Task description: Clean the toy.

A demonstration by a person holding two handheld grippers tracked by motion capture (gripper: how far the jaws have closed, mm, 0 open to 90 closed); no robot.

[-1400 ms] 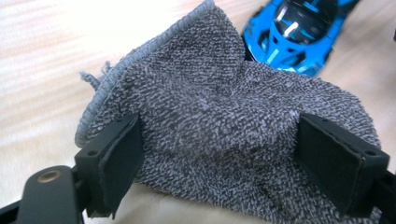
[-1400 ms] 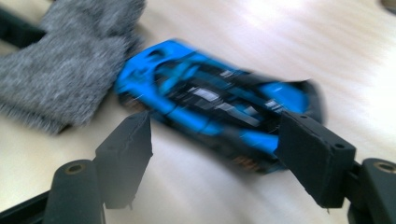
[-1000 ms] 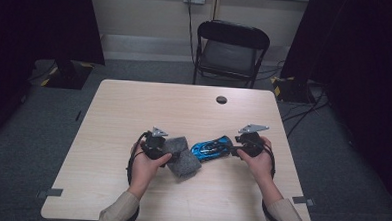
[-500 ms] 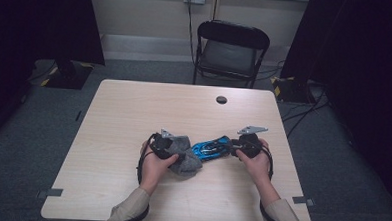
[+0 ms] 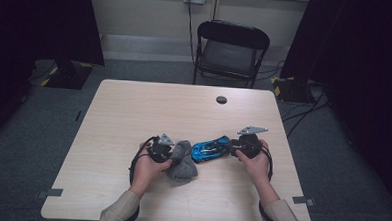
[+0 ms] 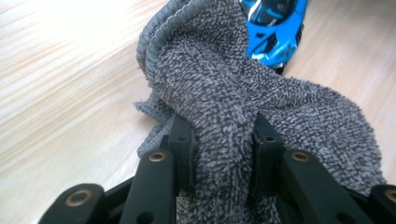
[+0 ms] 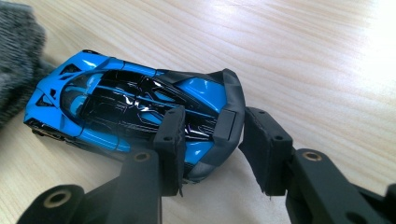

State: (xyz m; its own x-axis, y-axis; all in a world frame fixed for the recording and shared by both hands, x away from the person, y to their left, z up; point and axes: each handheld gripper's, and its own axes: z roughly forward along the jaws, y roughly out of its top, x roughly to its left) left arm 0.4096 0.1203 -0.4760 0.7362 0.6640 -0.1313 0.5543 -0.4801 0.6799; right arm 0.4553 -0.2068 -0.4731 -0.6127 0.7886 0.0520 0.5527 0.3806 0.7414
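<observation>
1. Lying bunched on the table, the grey cloth has a thick fold of its pile running straight back between the left gripper's two black jaws; the jaws have just been closing, and in the left gripper view both pads press into that fold from either side, pinching it.
2. Beyond those fingertips the cloth rises in a rumpled hump, its stitched hem curling over on the far left side of the jaws, and the rest spreads out flat to their right.
3. Just past the hump, ahead and to the right of the left fingertips, sits the blue toy car; its nose meets the edge of the cloth.
4. At the car's other end, the right gripper has its jaws set about the tail: the left pad lies against the car's roof and flank just ahead of the black rear wing, while the right pad stands behind the wing. Whether that pad touches the wing I cannot tell. The jaws have been closing within the last second, with the tail between them.
5. Seen from the high view, the cloth and car lie end to end between the two grippers, the left gripper at the cloth's left edge and the right gripper at the car's right end, each held in a hand on the near half of the table.
6. Well beyond both sets of fingertips, a small dark round hole marks the far side of the tabletop, and a black folding chair stands behind the table.
</observation>
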